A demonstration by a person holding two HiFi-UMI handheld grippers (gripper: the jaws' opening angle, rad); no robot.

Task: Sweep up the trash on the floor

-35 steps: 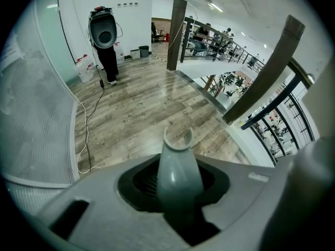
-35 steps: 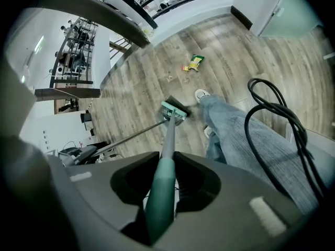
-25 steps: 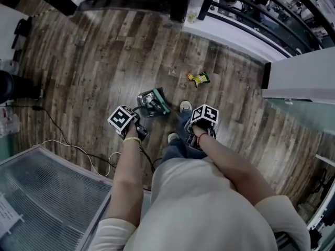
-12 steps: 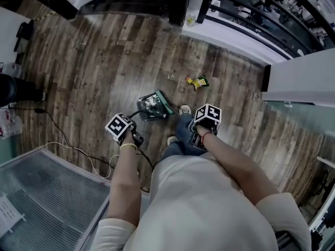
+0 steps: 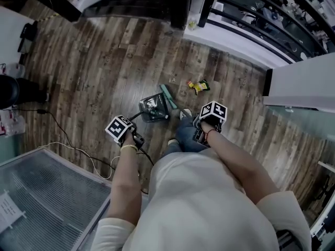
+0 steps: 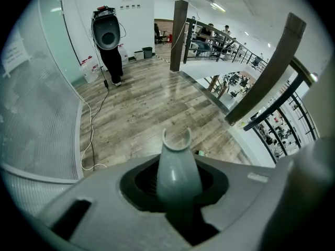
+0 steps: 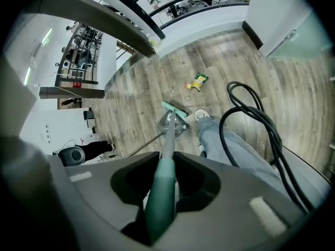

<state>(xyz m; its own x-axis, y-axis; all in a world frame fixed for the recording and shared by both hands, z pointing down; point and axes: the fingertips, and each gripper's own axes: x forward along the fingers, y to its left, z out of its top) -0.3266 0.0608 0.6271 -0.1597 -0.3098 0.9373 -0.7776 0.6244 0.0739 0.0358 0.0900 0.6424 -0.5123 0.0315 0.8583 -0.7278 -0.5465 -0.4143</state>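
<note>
Clearly, you are clamping the broom handle (image 7: 168,135) in your right gripper (image 7: 162,184) and the dustpan handle (image 6: 175,156) in your left gripper (image 6: 178,192), jaws closed tight on each. The dustpan (image 5: 153,107) is resting near the wrapper (image 5: 198,86), ready for catching it.

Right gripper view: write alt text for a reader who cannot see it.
The right gripper is shut on a green broom handle that runs down to the broom head beside a dustpan on a wooden floor. A yellow-green wrapper lies beyond; a leg in jeans and a black cable are at right.
</note>
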